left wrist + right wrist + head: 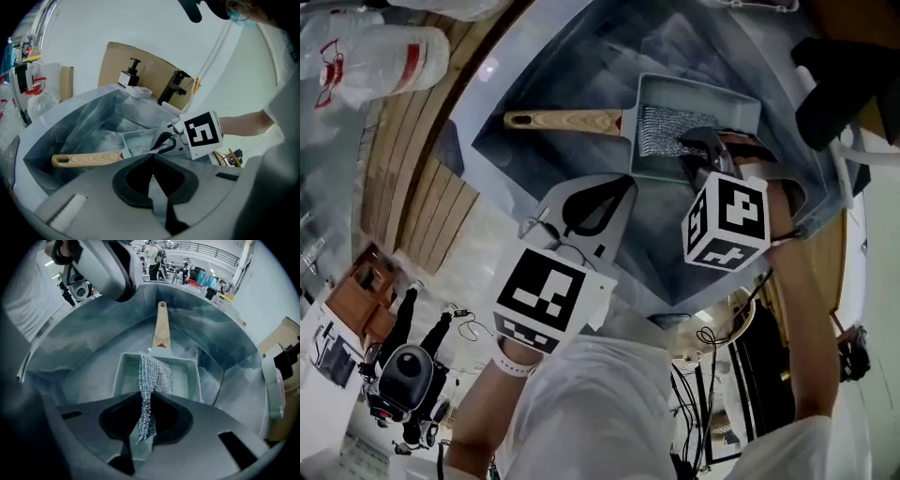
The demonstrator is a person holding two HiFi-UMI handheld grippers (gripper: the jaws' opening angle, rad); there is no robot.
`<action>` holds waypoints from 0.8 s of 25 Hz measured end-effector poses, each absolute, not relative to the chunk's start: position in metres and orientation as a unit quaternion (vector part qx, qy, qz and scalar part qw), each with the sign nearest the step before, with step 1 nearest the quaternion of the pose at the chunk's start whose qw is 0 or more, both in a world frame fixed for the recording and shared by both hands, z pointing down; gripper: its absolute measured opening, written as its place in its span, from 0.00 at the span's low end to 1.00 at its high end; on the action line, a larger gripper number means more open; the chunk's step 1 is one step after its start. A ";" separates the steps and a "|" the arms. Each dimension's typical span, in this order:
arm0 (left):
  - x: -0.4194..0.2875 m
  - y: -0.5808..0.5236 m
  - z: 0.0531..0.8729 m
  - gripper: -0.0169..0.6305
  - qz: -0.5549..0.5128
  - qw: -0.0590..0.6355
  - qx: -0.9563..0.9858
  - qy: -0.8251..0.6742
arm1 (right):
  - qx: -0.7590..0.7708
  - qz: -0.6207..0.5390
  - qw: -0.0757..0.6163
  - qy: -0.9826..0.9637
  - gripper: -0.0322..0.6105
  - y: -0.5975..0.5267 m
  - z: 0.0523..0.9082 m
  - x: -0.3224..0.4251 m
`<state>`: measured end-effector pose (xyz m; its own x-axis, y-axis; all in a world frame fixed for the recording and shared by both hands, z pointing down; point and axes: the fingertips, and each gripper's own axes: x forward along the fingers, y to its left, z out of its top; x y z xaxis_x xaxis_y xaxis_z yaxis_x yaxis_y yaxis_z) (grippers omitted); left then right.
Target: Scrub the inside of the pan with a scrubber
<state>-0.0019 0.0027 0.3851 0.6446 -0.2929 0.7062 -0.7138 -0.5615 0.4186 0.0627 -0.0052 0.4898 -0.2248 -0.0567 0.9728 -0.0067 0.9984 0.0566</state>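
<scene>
Over pan [187, 376], right gripper [146, 397] pinches scrubber [154, 373].

A steep downward view is given over a grey-blue sink [546, 155]. A rectangular pan [727, 117] is laid in the basin, with its wooden handle [567, 120] pointed left. A silvery mesh scrubber [661, 131] is spread inside the pan at the handle end. The right gripper [696, 155], topped by a black-and-white marker cube, is reached into the pan, and its jaws are closed on the scrubber's right edge. The left gripper [622, 190] is held above the sink's near side, apart from the pan, with its jaw tips seen meeting. A wooden counter [422, 202] and clear plastic bottles [384, 52] are seen at left.
</scene>
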 end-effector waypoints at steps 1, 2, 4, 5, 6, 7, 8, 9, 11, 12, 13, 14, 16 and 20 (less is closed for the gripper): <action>-0.002 0.003 0.384 0.03 0.294 0.357 0.834 -0.302 | 0.014 -0.015 0.621 -0.784 0.13 0.000 0.489 0.062; -0.002 0.003 0.383 0.03 0.294 0.356 0.834 -0.301 | 0.009 -0.010 0.620 -0.785 0.13 0.004 0.488 0.062; -0.001 0.003 0.382 0.03 0.293 0.354 0.836 -0.300 | -0.002 0.003 0.616 -0.788 0.13 0.013 0.485 0.062; -0.001 0.003 0.381 0.03 0.293 0.352 0.837 -0.299 | -0.007 0.010 0.614 -0.789 0.13 0.016 0.484 0.062; -0.001 0.003 0.380 0.03 0.293 0.351 0.837 -0.299 | -0.012 0.015 0.612 -0.791 0.13 0.020 0.483 0.061; 0.000 0.003 0.379 0.03 0.293 0.350 0.838 -0.299 | -0.018 0.021 0.610 -0.792 0.13 0.023 0.482 0.061; 0.000 0.003 0.378 0.03 0.293 0.350 0.838 -0.298 | -0.024 0.027 0.608 -0.793 0.13 0.027 0.481 0.061; 0.001 0.004 0.377 0.03 0.293 0.349 0.839 -0.298 | -0.030 0.034 0.606 -0.794 0.13 0.030 0.479 0.061; 0.002 0.004 0.376 0.03 0.293 0.347 0.840 -0.296 | -0.047 0.048 0.605 -0.794 0.13 0.035 0.475 0.061; 0.002 0.004 0.376 0.03 0.292 0.347 0.841 -0.296 | -0.058 0.056 0.604 -0.793 0.13 0.038 0.473 0.061; 0.003 0.004 0.376 0.03 0.291 0.346 0.841 -0.297 | -0.069 0.064 0.603 -0.792 0.13 0.040 0.471 0.061; 0.003 0.004 0.375 0.03 0.291 0.346 0.841 -0.297 | -0.080 0.074 0.601 -0.792 0.13 0.043 0.470 0.061; 0.003 0.005 0.375 0.03 0.291 0.347 0.841 -0.297 | -0.098 0.093 0.594 -0.793 0.13 0.051 0.468 0.060; 0.002 0.004 0.373 0.03 0.291 0.345 0.842 -0.297 | -0.101 0.121 0.579 -0.800 0.13 0.049 0.463 0.060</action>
